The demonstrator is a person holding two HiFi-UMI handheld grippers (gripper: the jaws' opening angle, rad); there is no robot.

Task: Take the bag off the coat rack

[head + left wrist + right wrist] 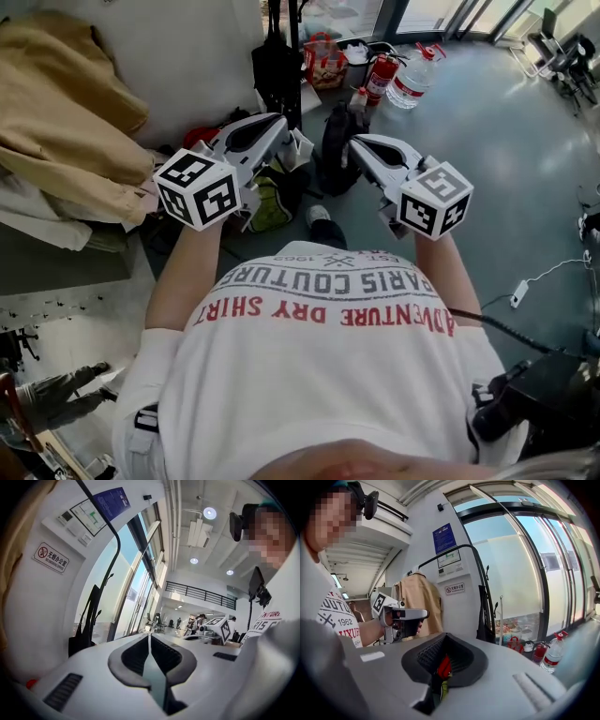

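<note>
**Figure. Start of the removal: both grippers raised, bag not yet touched.**

The person holds the left gripper (279, 131) and the right gripper (361, 145) side by side at chest height, both aimed forward. The black bag (275, 70) hangs on the black coat rack (293, 37), ahead of the tips of both grippers and apart from them. It lies slightly nearer the left gripper's line.

From the left gripper (149, 637), the bag (84, 630) appears forward and to the left, hanging low on the curved tube of the rack (110, 559). The jaws are closed with nothing between them. From the right gripper (443, 639), the bag (483, 616) hangs forward and a little to the right, under the rack's bend (478, 564). A tan coat (419, 602) hangs to the left of it. These jaws also meet at the tips and are empty. The red and yellow showing through the gap lower down looks like clutter on the floor beyond, not something being held.

Judged from this arrangement, nothing of the task is done. The bag hangs on the rack, and neither gripper touches it. What is left is the whole job: the approach, opening a gripper, taking hold of the bag or its strap, and lifting it clear of the rack. A dark backpack (337, 141) on the floor below the grippers is a separate thing.
</note>
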